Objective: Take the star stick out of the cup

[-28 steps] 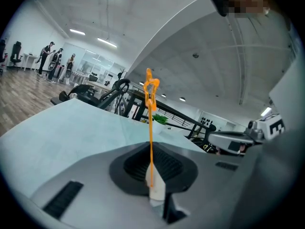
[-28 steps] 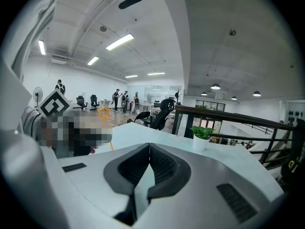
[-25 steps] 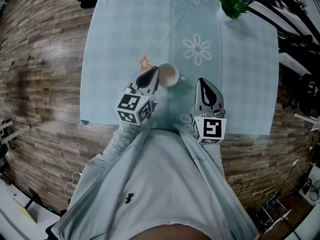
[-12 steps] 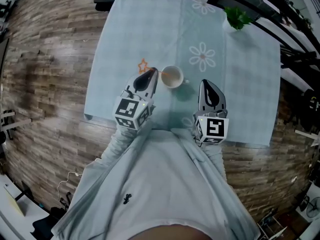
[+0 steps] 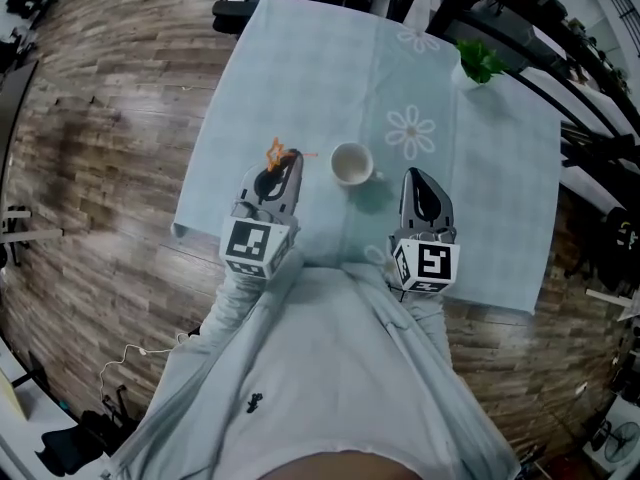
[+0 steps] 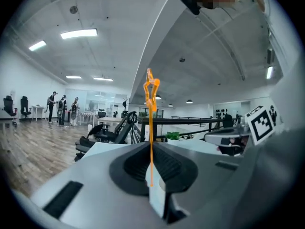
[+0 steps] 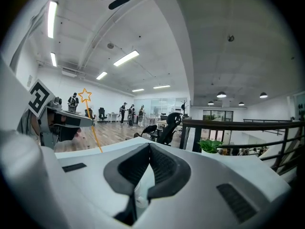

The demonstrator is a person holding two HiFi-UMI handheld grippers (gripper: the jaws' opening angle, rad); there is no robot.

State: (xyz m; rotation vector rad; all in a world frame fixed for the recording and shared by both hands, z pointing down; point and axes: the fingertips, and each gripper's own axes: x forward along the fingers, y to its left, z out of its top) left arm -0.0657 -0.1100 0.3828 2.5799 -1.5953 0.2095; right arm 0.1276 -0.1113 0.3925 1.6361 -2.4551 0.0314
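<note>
- Clamping of the thin orange shaft was seen at the left gripper (image 6: 151, 149): its jaws were closed together on the star stick (image 6: 151, 123), which was held upright with the star end uppermost.
- In the head view, the star stick (image 5: 279, 153) was found outside the cup (image 5: 350, 164), to that cup's left and apart from it, projecting past the tips of the left gripper (image 5: 288, 163).
- The cup was set upright on the pale blue tablecloth (image 5: 300, 68), between the two grippers.
- The right gripper (image 5: 416, 178) was held to the right of the cup, near it but not touching it.
- In its own view, the jaws of the right gripper (image 7: 149, 146) were shown pressed together, with nothing caught between them.
- In that same view the star stick (image 7: 86, 96) was seen at the left, rising beside the marker cube (image 7: 40, 98) of the left gripper.
- A daisy print (image 5: 410, 131) was seen on the cloth just beyond the cup, and a small green plant (image 5: 480, 61) was placed near the far right corner.
- The table was surrounded by a wood plank floor (image 5: 100, 168).
</note>
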